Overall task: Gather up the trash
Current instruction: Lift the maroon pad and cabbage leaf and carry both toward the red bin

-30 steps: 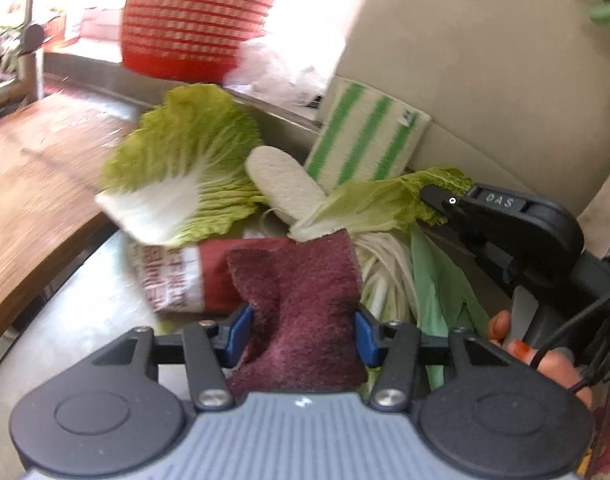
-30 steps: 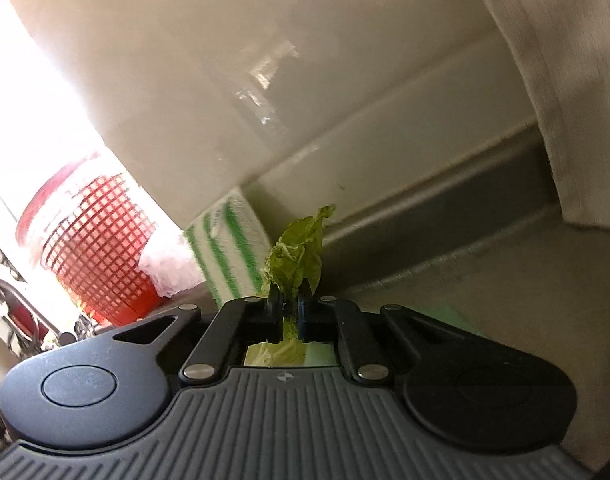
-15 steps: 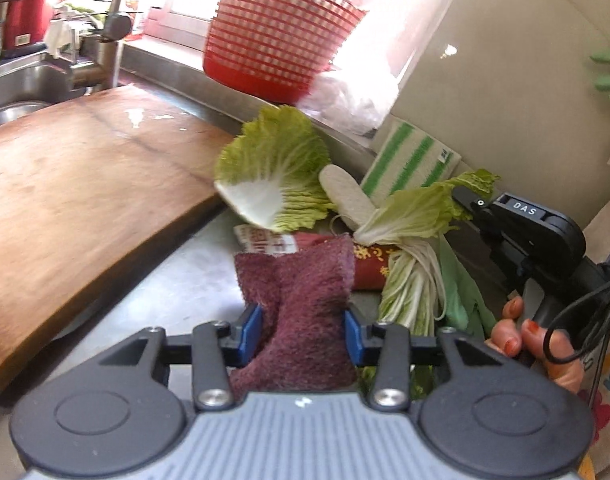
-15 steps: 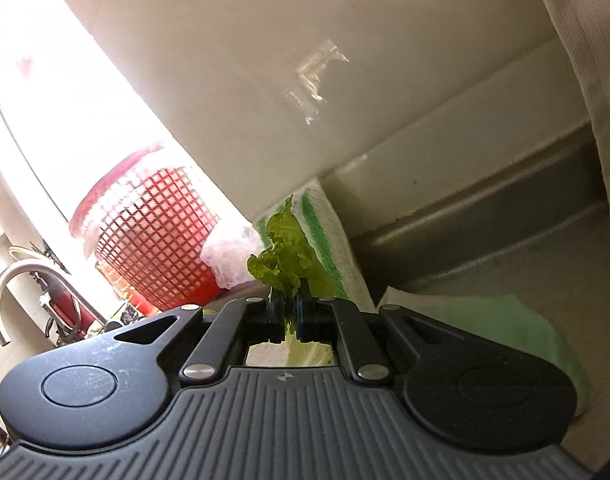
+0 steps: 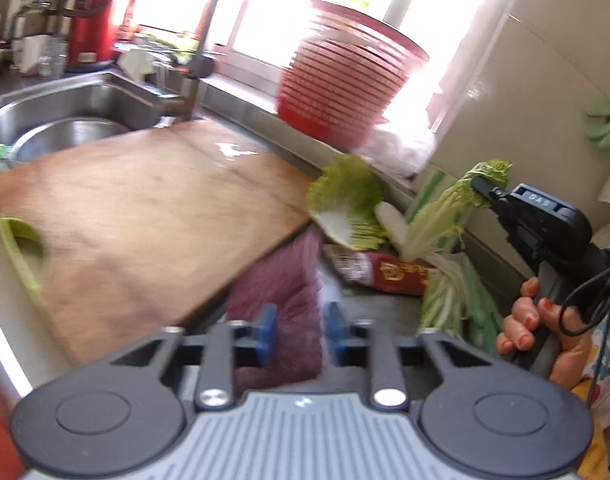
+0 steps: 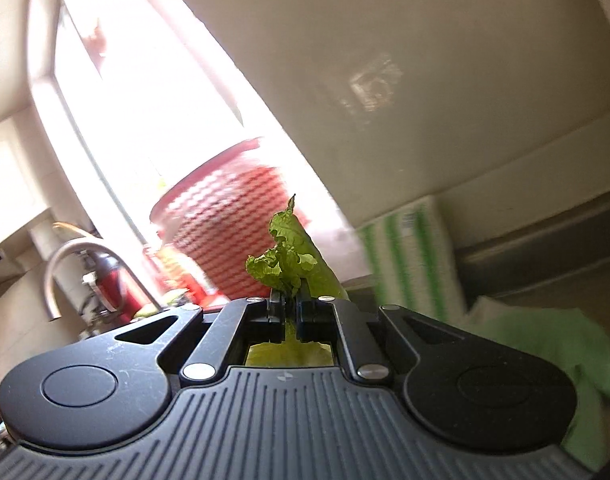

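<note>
Both hands have pulled back and up from the heap since the earlier frame, so the sink [image 5: 71, 120] and the wooden cutting board [image 5: 145, 216] now fill the left view. At the back right corner of the counter [image 5: 381, 308] lies the trash: a loose cabbage leaf [image 5: 345, 200], a red wrapper [image 5: 389, 274] and pale stalks [image 5: 441, 296], packed against the wall. The right gripper [image 6: 291, 300] has its fingers clamped on a cabbage leaf [image 6: 287, 256] and holds it clear above the heap, beside the red basket [image 5: 345, 84]. The left gripper [image 5: 299, 330] has a maroon cloth [image 5: 281, 300] between its blue pads [image 5: 265, 328]; its jaws are closing, though motion blur hides whether both pads press the cloth. The step in hand looks like carrying off what has been picked up. No bin shows, so the next move calls for finding one, releasing the leaf there and returning for the wrapper and stalks.
</note>
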Action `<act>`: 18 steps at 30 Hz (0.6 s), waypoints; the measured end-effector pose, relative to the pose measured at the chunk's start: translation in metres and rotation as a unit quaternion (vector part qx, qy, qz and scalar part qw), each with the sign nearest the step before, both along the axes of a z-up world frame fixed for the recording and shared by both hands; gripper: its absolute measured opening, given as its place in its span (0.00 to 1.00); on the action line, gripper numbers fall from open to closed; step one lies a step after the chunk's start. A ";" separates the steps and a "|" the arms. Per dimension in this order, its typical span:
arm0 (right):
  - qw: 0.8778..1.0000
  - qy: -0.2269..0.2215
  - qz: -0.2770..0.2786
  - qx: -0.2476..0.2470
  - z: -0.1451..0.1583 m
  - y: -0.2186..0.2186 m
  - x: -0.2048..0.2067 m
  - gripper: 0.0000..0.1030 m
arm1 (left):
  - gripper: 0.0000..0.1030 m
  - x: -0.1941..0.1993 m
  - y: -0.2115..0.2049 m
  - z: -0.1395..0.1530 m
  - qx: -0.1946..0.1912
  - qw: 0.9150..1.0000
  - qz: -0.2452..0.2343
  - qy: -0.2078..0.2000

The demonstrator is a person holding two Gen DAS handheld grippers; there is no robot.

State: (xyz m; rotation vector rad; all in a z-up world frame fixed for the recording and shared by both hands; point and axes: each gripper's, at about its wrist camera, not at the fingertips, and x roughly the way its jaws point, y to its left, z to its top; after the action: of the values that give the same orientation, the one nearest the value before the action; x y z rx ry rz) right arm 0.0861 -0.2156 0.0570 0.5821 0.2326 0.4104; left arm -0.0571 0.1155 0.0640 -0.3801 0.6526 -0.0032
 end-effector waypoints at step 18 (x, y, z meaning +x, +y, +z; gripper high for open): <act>0.993 -0.003 0.108 -0.038 0.013 0.067 0.000 0.05 | 0.61 -0.014 0.007 -0.019 0.002 1.000 -0.024 -0.005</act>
State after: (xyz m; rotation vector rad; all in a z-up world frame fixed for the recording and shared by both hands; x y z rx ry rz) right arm 0.0858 -0.1483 0.0703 0.4834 0.3057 0.6094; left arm -0.0708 0.1221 0.0447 -0.3609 0.6510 -0.0489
